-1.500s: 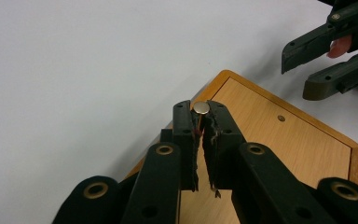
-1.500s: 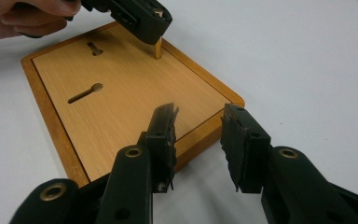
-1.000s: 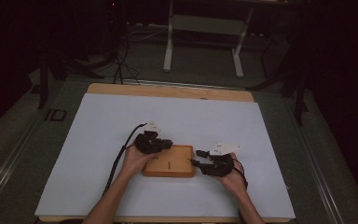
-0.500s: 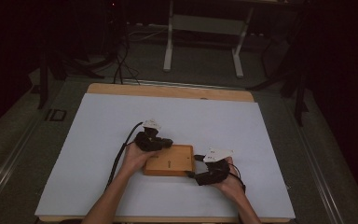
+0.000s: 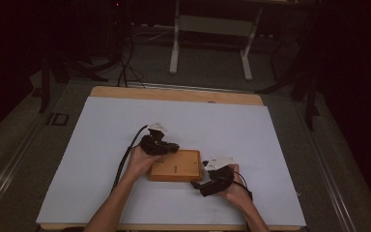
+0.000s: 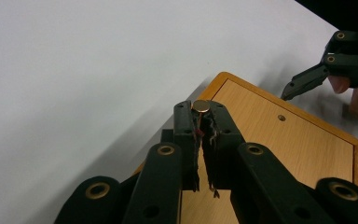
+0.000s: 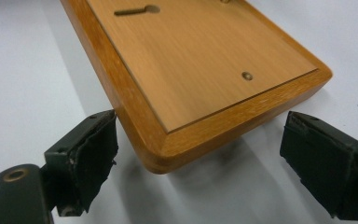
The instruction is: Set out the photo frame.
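A flat wooden board with a keyhole slot lies on the white sheet. My left gripper rests over its far left corner. In the left gripper view the left gripper is shut on a small round brass piece at that corner. My right gripper sits at the board's near right corner. Its jaws have just been opening. In the right gripper view the right gripper stands open, the board's corner lying between the pads without touching them.
The sheet covers most of a wooden table. Black cables trail from the grippers toward the near edge. Behind the table, a metal stand's legs and more cables lie on the dark floor.
My right gripper has opened its jaws wide and slid a little toward the near edge. The left gripper and the board have kept their place.
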The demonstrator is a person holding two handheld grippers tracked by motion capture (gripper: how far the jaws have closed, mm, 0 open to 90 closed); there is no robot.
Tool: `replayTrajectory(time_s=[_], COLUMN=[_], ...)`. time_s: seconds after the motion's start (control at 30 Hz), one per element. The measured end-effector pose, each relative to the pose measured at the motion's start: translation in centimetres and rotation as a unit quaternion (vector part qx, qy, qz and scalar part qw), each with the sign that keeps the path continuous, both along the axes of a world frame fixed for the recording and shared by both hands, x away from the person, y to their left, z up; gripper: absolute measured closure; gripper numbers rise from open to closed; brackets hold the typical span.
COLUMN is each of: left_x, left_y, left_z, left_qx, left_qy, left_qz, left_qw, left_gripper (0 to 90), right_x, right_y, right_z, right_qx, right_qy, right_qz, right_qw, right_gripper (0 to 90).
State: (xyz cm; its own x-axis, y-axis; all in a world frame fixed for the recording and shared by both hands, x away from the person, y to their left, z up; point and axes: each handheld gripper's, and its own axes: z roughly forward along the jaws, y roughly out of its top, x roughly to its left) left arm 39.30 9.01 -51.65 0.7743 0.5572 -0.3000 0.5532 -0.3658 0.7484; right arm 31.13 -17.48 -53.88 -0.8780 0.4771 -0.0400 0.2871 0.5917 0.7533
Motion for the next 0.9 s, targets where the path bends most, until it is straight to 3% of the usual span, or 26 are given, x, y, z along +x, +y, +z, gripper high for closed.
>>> replayTrajectory(time_s=[0.17,0.5,0.6,0.9], left_x=[0.1,0.2,0.6,0.6], left_y=[0.0,-0.1,0.0,-0.3], left_z=[0.0,0.1,0.1,0.6], left_qx=[0.0,0.002,-0.001,0.019], left_qy=[0.004,0.008,0.016,0.007], left_qz=[-0.001,0.0,-0.002,-0.008], left_qw=[1.0,1.0,0.9999,0.9998], left_gripper=[84.7,84.7,84.6,84.5], right_x=[0.0,0.0,-0.3,-0.6], right_y=[0.4,0.6,0.9,1.4], right_z=[-0.6,-0.7,-0.7,-0.5], right_qx=[-0.029,-0.032,-0.036,-0.033], right_qy=[-0.016,-0.045,-0.074,-0.107], right_qz=[-0.009,-0.017,-0.025,-0.03], right_qw=[0.9994,0.9983,0.9963,0.9932], right_gripper=[10.7,11.4,13.4,17.7])
